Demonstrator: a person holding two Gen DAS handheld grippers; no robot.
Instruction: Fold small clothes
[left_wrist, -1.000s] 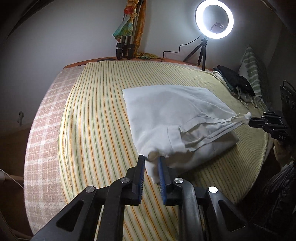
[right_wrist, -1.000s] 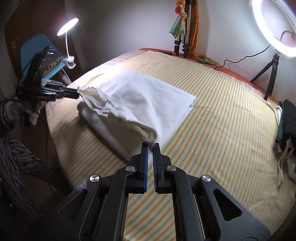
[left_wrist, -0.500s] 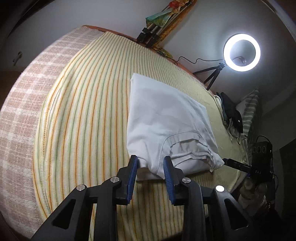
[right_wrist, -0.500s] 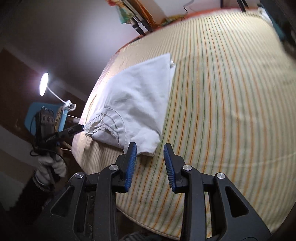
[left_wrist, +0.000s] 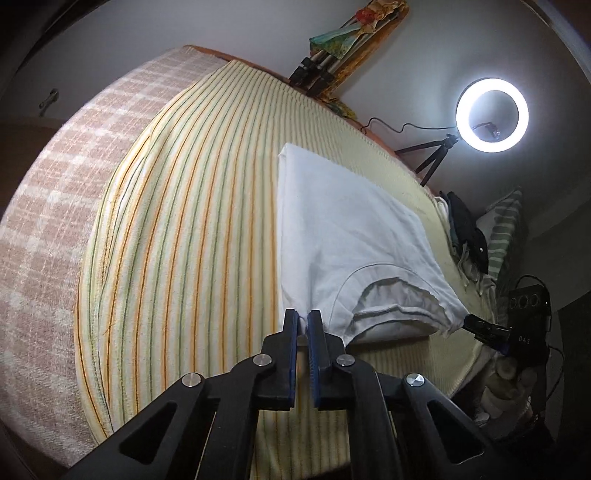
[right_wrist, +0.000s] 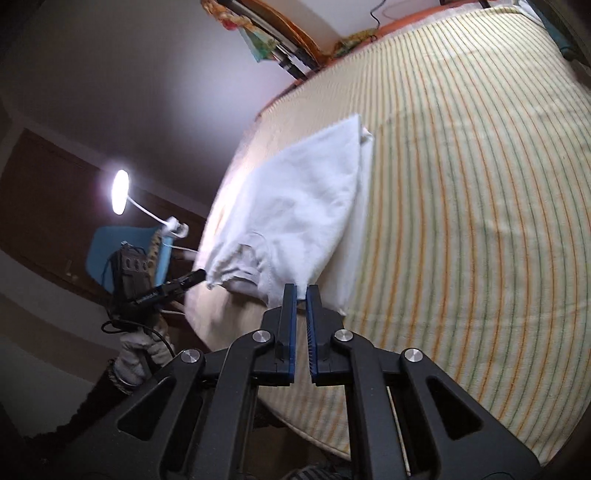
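While both tongs (left_wrist: 303, 321) (right_wrist: 300, 295) pinch near corners | white shirt (left_wrist: 343, 236) lengthwise, neckline nearest | striped bedspread (left_wrist: 192, 221)

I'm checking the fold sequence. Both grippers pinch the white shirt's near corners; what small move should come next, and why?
Probably lift both corners together and carry them toward the far hem. The left gripper and right gripper are each shut on the white shirt, which lies flat on the striped bedspread, collar end nearest.
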